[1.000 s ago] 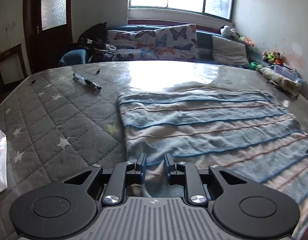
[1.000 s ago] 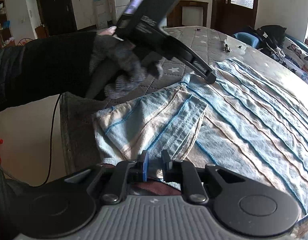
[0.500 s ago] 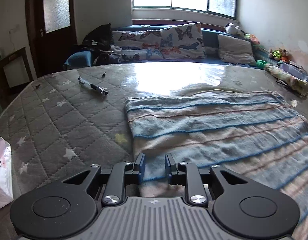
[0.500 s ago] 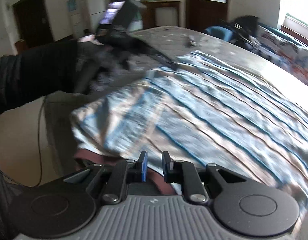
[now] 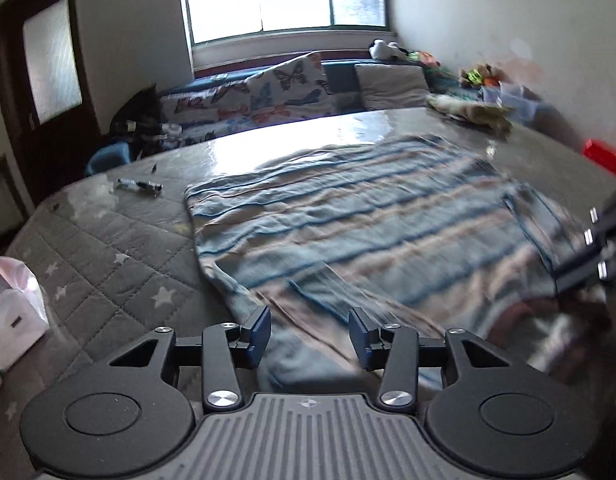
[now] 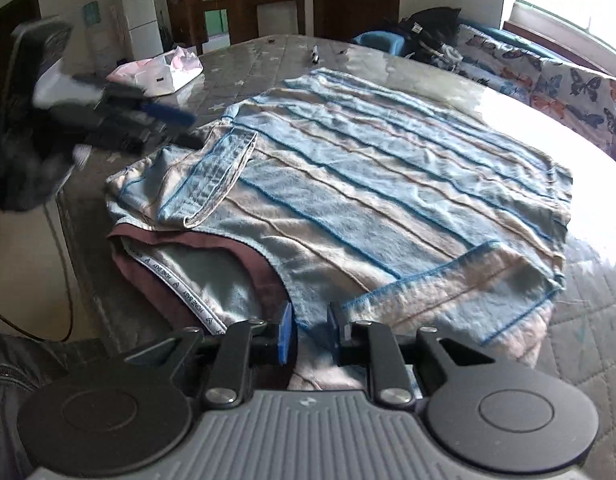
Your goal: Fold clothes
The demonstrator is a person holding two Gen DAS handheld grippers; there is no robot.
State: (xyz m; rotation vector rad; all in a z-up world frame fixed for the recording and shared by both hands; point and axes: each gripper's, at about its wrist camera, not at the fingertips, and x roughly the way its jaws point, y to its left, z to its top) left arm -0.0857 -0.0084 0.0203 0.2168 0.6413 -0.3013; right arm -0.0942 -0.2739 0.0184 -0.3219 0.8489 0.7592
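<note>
Striped top [image 6: 388, 184] flat on mattress [image 5: 108, 248] near its front edge, left gripper [image 5: 309, 332] jaws just opening, apart over fabric, right gripper [image 6: 310, 330] jaws just widening, narrowly apart at collar.

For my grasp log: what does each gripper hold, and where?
Left gripper: nothing, its jaws just opened above the striped garment. Right gripper: garment's near edge between its jaws; a firm grip cannot be told.
</note>
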